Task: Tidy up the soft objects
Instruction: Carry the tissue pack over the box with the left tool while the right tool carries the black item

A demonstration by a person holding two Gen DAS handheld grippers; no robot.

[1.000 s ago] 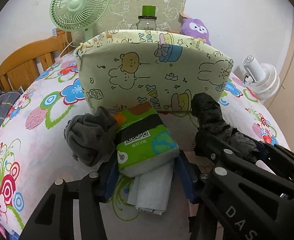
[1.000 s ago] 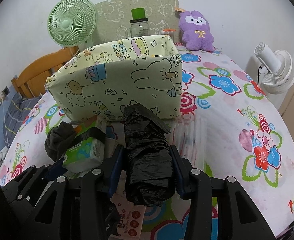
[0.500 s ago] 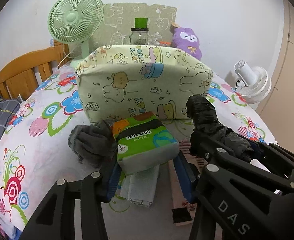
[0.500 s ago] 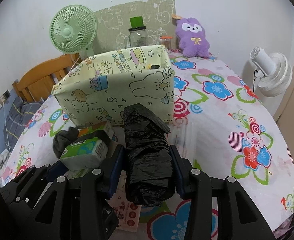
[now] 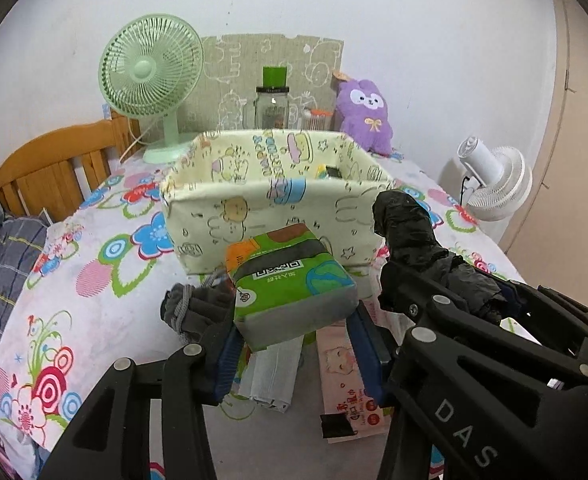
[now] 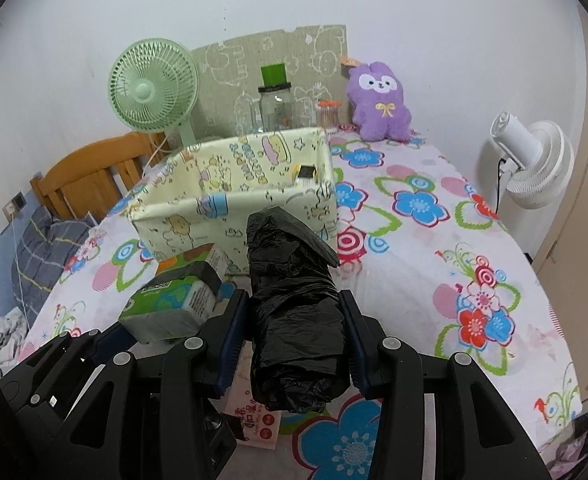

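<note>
Bottom of the crumpled black plastic bag roll is hidden between the blue pads; it is clamped by the right gripper, long axis toward 12 o'clock at the pale yellow cartoon-print fabric bin. The green rectangular tissue pack is pinched by the left gripper, long axis toward 11 o'clock, held over the floral bedsheet. A grey knitted cloth at 9 o'clock is partly covered. Bin contents are hard to make out
</note>
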